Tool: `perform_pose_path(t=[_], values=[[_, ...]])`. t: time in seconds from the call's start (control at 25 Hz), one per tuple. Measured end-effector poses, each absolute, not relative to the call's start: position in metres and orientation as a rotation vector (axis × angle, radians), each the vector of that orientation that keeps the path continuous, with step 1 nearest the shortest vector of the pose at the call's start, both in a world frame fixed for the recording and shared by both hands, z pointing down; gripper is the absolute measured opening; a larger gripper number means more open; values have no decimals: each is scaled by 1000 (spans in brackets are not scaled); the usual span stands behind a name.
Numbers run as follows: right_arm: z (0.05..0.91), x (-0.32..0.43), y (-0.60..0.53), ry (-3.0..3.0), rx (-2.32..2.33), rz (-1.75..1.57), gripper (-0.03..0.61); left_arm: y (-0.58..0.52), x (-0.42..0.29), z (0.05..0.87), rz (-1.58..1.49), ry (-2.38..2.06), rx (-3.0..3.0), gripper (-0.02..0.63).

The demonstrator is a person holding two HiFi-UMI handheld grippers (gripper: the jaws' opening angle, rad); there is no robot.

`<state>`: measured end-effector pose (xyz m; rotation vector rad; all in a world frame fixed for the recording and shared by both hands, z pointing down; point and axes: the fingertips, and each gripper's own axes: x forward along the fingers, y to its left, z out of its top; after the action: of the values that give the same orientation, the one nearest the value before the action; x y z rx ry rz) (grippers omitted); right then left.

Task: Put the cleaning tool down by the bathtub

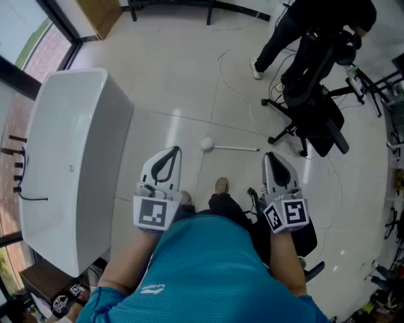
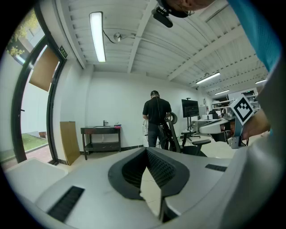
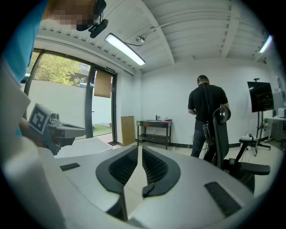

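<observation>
The cleaning tool (image 1: 218, 146), a thin white stick with a round white head, lies on the tiled floor in front of my feet, right of the white bathtub (image 1: 104, 189). Neither gripper touches it. My left gripper (image 1: 177, 150) hovers beside the tub's long wall, its tips meeting with nothing held (image 2: 145, 150). My right gripper (image 1: 270, 154) hangs just short of the stick's handle end; a narrow gap shows between its tips (image 3: 139, 147) and nothing is in it. In the right gripper view the tub's rim (image 3: 85, 145) shows at the left.
A black office chair (image 1: 315, 107) stands at the right, with a person in dark clothes (image 1: 297, 28) behind it. Thin cables trail over the floor (image 1: 237, 88). A dark side table (image 1: 38, 277) stands at the tub's near end, and a wooden board (image 1: 101, 16) leans at the far wall.
</observation>
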<state>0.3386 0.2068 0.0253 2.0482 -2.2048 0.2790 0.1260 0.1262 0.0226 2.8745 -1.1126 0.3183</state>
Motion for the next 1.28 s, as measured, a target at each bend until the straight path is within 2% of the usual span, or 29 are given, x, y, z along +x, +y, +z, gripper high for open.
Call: perform_pose_path(t=[0.44, 0.76, 0.92, 1.28], values=[[89, 421, 134, -2308, 1835, 416, 83, 57, 219, 43, 353, -1241, 2857, -2], [150, 418, 91, -2321, 1691, 375, 117, 32, 217, 136, 465, -1179, 2771, -2], [223, 404, 64, -2329, 1567, 363, 117, 6, 200, 199, 484, -1207, 2746, -2], [443, 393, 42, -2275, 1367, 363, 130, -25, 190, 389, 467, -1252, 2744, -2]])
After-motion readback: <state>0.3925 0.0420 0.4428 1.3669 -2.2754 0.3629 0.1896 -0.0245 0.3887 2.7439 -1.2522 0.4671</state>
